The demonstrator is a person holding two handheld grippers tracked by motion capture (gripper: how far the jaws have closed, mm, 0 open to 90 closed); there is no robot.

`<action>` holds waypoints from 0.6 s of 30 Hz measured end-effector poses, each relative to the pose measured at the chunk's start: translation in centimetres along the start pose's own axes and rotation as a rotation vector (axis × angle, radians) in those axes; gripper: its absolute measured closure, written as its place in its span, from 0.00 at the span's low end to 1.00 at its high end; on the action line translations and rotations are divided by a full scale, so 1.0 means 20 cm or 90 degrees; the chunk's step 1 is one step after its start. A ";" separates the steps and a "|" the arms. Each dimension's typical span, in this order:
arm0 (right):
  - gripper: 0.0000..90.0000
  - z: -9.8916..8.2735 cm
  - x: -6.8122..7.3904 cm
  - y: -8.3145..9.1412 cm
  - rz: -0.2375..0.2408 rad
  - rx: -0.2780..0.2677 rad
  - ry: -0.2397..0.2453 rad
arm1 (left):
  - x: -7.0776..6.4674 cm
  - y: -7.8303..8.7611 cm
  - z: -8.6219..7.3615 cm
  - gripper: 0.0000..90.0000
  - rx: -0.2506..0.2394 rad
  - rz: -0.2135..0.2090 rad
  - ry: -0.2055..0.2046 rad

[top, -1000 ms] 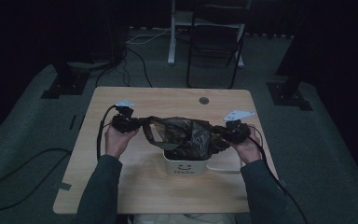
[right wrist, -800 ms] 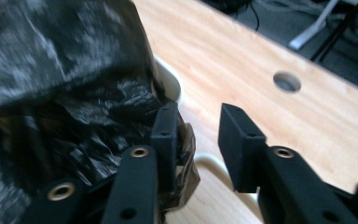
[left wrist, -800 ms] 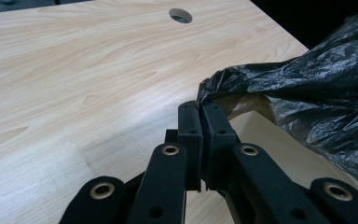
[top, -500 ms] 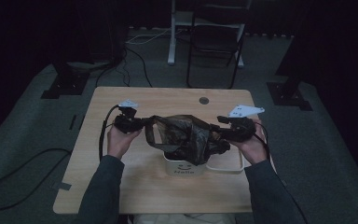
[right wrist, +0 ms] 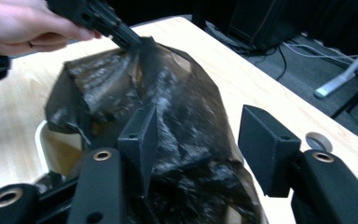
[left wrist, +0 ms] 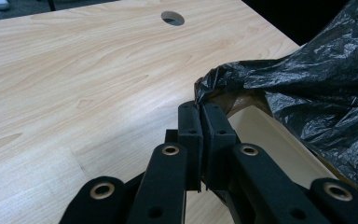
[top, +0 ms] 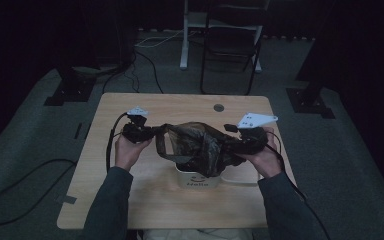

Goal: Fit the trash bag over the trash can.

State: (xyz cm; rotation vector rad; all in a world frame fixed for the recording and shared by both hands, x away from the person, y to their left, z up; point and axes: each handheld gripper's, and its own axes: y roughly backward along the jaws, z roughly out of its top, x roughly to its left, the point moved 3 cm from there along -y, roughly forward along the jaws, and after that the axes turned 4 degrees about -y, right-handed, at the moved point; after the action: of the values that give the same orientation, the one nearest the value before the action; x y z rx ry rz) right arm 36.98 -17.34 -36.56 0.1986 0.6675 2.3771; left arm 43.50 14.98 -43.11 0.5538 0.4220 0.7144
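A black plastic bag point(top: 197, 145) is draped over a small white bin point(top: 200, 177) marked "Hello" at the middle of the wooden table point(top: 180, 107). My left gripper point(top: 151, 133) is shut on the bag's left edge; in the left gripper view its gripper point(left wrist: 200, 105) pinches the bag point(left wrist: 317, 79) beside the bin's pale rim point(left wrist: 270, 135). My right gripper point(top: 232, 142) is at the bag's right side. Its jaws have just been opening: the right gripper point(right wrist: 198, 140) stands open, the bag point(right wrist: 168, 93) lying beyond the gap, untouched by the pads.
A round cable hole point(top: 218, 107) sits near the table's far edge. Beyond the table stand a dark chair point(top: 230, 45) and a white desk leg point(top: 184, 40). Cables point(top: 25, 185) run over the floor at the left. Black stand feet point(top: 65, 92) lie on both sides.
My right gripper has opened off the bag's right edge and lifted a little. The bag's right side has slackened. The left gripper has stayed put, still pinching the bag.
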 end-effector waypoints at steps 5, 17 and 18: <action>0.50 0.02 0.03 0.00 0.016 -0.007 0.008 | 0.00 0.00 0.00 0.97 -0.002 -0.001 0.001; 0.89 -0.04 -0.01 -0.14 -0.012 0.091 0.013 | 0.00 -0.01 0.00 0.97 -0.001 0.002 -0.001; 0.92 -0.05 -0.03 -0.14 -0.027 0.091 0.010 | 0.00 -0.01 0.00 0.97 -0.002 0.003 0.001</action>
State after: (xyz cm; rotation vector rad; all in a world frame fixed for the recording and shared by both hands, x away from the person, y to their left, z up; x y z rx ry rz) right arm 38.64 -16.22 -38.83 0.2253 0.8427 2.2944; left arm 43.64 14.91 -43.15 0.5512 0.4214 0.7200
